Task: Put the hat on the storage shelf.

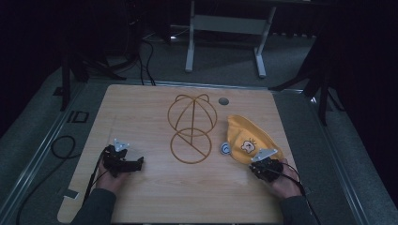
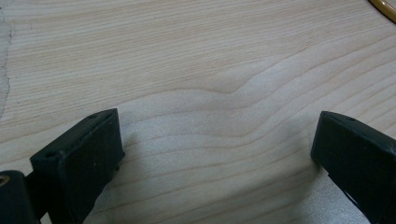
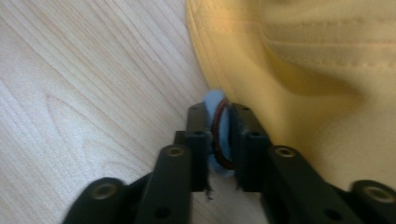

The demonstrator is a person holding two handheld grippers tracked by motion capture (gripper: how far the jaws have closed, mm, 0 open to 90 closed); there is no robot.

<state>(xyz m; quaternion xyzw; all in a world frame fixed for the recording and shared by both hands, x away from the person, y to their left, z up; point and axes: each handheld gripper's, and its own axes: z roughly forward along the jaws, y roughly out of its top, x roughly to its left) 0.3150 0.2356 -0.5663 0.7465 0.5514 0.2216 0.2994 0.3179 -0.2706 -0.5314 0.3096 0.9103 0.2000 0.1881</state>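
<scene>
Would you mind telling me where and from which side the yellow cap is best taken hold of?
Grip the yellow cap at its near edge, coming in low from the person's side. The fabric lies flat and limp on the table, so only the rim gives a thin fold to pinch. The right hand-held gripper is shut on a small blue ear there.

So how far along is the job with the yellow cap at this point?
Early, by the look of it. Done: the right gripper has shut on a small blue piece at the edge of the yellow cap. In hand: that grip, with the cap lying off to the right of the cap outline drawn on the table. Left: probably moving the cap onto the outline. The left gripper is open over bare wood.
</scene>
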